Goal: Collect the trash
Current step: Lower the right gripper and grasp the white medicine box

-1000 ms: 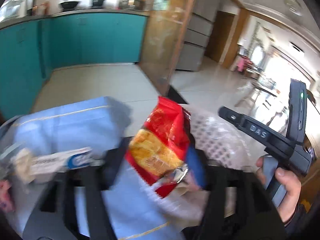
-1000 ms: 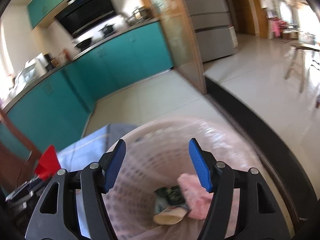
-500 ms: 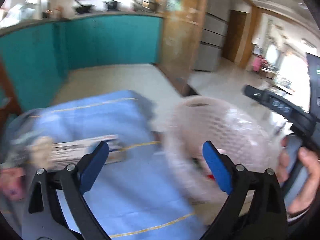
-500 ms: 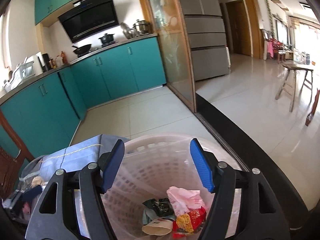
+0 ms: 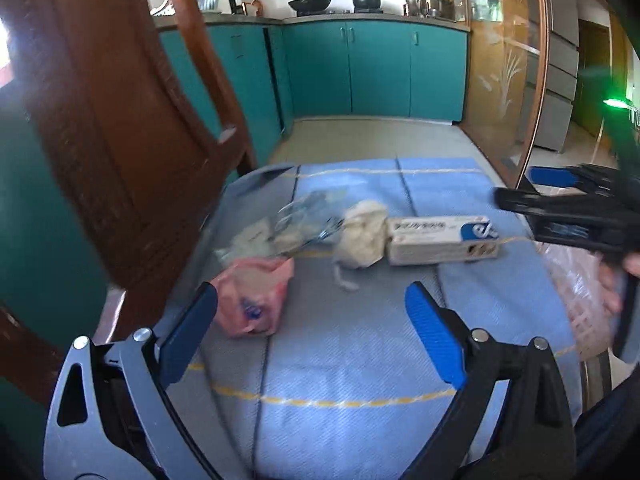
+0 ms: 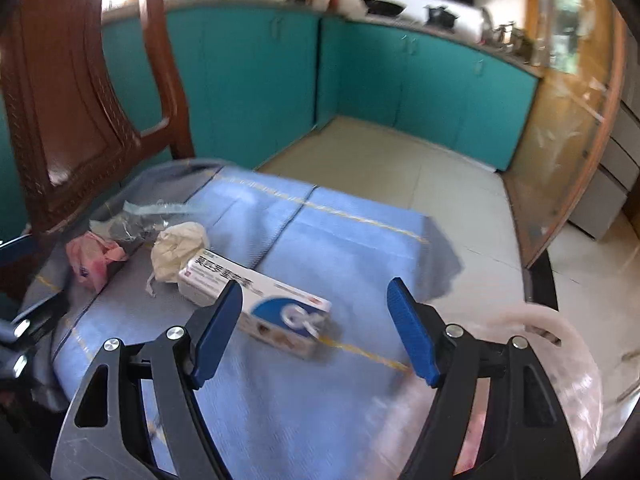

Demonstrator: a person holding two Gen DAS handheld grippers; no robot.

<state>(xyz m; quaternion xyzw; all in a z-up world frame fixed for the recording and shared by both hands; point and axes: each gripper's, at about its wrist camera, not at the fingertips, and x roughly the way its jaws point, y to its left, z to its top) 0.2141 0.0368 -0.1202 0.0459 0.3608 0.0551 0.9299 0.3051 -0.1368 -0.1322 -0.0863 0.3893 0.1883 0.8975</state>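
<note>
Both views now face the blue-clothed table (image 5: 352, 360), where a second ago they looked down into the pink mesh basket (image 6: 560, 344); the red snack bag that the left gripper carried then is gone from its jaws and showed inside the basket half a second ago. Judged meaning: one drop-off is done and both hands are back for more. Left gripper (image 5: 312, 320): jaws stand wide, nothing between the pads; the pink wrapper (image 5: 252, 300) lies just beyond its left finger, at about 10 o'clock from the gripper. Right gripper (image 6: 316, 328): jaws opening, empty, with the white-and-blue carton (image 6: 256, 300) just past its left finger, toward 11 o'clock. Count of trash left on the cloth: one pink wrapper, one crumpled white paper wad (image 5: 360, 236), one carton, one heap of clear plastic film (image 5: 296, 220), possibly more than one piece, too blurred to split. One basket, at 4 o'clock in the right wrist view, off the table's edge. One wooden chair (image 5: 120, 128) at 9 o'clock. Four pieces to go, I reckon.
</note>
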